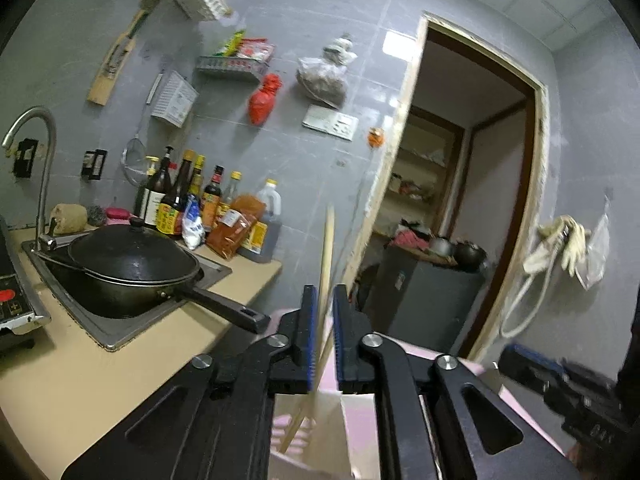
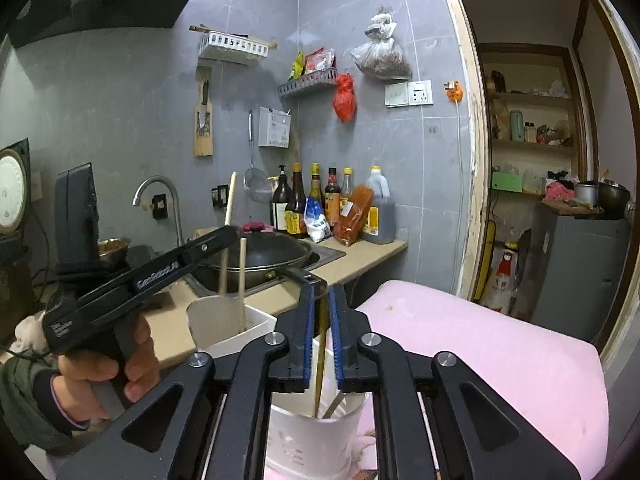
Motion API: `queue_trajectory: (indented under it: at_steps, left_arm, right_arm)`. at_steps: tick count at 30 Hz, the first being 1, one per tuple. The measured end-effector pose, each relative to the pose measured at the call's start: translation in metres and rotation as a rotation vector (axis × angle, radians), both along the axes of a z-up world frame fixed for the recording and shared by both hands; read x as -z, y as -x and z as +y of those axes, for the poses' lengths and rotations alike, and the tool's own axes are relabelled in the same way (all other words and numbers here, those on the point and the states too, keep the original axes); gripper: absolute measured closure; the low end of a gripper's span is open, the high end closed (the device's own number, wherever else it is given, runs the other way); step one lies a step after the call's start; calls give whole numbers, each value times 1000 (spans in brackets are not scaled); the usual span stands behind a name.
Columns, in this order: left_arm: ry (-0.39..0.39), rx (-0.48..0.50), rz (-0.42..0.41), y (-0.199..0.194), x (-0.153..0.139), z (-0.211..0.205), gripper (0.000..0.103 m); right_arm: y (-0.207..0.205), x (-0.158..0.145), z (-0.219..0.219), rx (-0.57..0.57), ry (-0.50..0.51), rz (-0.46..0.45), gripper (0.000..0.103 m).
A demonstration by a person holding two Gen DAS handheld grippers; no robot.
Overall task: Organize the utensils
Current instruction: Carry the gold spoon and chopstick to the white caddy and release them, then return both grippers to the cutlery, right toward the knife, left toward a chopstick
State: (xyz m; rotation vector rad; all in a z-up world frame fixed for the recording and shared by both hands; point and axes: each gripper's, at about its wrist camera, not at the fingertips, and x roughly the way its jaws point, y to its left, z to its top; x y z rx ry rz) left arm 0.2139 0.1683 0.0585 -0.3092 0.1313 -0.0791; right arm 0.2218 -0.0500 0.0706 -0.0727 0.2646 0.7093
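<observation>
Left gripper (image 1: 322, 320) clamps chopstick (image 1: 328, 248); wok (image 1: 132, 264) sits nearby.

A wok (image 2: 276, 254) sits in the sink (image 2: 328, 254) on the counter (image 2: 376, 254), with the tap (image 2: 158, 196) behind it to the left. A row of bottles (image 2: 316, 200) stands against the wall behind the sink. In front of the counter, two holders stand on a cushioned seat (image 2: 480, 340): the square holder (image 2: 228, 328) to the left with two chopsticks (image 2: 241, 284) upright in it, the round cup (image 2: 316, 440) nearer and to its right with utensils inside. The doorway (image 2: 532, 120) opens to the right, with shelves (image 2: 528, 100) beyond it.
</observation>
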Motion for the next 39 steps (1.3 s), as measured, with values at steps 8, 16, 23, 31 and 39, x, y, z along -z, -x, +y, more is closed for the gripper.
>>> queue_trajectory:
  at_steps: [8,16,23,31,39]
  left_arm:
    - [-32,73,4,23,-12,-26,53]
    - [-85,119,-14,42,-26,-73,21]
    - [-129,192,-9,47,-26,-117,12]
    - [-181,311,64,39,-8,-171,12]
    - [-243,401,203,30,26,-211,12]
  right_arm:
    - [18,-14,-23,30,-38,-48,80]
    - [36,-25,-79,176,-46,-98,53]
    - [53,-25,-134,317,-21,-126,24]
    - [68,-16,-190,430,-2,-111,0]
    - [71,10,-223,488,64,-39,0]
